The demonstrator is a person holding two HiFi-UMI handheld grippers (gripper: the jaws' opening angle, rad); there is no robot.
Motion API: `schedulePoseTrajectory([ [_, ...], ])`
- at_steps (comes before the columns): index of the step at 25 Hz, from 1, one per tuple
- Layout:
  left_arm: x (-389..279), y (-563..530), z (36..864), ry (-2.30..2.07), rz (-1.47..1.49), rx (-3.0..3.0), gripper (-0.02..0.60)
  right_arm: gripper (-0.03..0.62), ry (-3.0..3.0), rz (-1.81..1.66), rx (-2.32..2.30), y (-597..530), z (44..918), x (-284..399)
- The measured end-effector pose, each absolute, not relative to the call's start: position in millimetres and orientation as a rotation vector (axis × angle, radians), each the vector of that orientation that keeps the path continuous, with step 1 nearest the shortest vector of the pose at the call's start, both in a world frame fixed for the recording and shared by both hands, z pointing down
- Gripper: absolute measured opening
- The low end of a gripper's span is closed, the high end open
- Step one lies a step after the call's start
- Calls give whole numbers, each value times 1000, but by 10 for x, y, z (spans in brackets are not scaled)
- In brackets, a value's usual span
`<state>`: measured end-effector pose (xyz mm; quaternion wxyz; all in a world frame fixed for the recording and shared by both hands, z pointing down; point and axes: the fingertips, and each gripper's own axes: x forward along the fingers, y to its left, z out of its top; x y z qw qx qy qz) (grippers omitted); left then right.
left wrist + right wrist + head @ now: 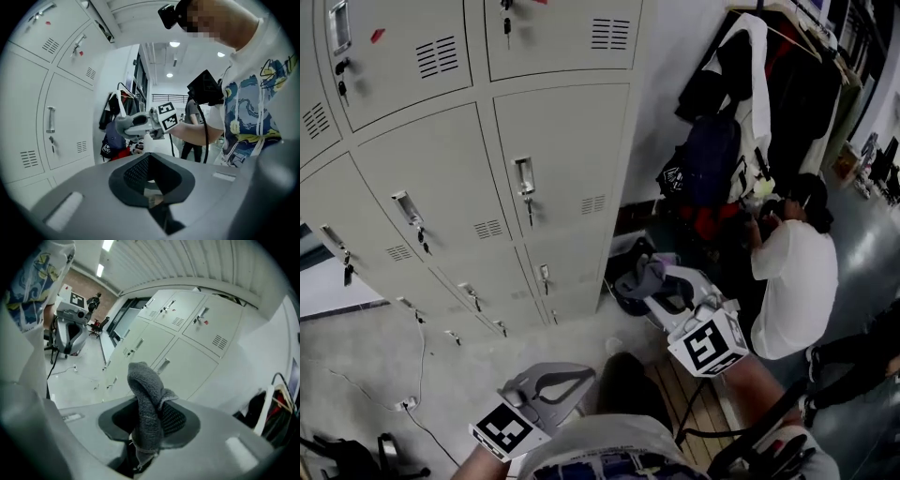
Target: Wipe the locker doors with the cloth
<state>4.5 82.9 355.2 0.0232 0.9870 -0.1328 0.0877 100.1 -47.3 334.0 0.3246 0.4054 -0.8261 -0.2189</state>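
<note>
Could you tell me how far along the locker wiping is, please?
Done: the cloth is picked up, clamped in the right gripper. In hand: it is held clear of the lockers, not touching a door. Left: the wiping itself; no door shows wipe marks. The left gripper is shut and empty.

- No word, number or brand legible in any view.
- On the right marker cube [708, 345], behind the right gripper [649, 281]: a black-and-white square pattern, no letters or digits.
- On the left marker cube [502, 429], behind the left gripper [572, 377]: the same kind of square pattern, likewise without characters.
- On the dark bag [675, 178], beyond the right gripper's tips: a white print, too small to read.
- On a locker door [394, 56], far ahead of the left gripper: a small red tag [377, 36], no lettering legible.
</note>
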Motion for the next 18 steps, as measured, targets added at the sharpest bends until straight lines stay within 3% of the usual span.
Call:
schedulePoseTrajectory([
  [11,602,-1002,3387,-710,134,2974,3,115,-1963,-1283,819,-2546,1853,801],
  [18,780,-1424,3340,-709,115,2943,3,114,-1820,-1403,816,-2993,1605,813],
])
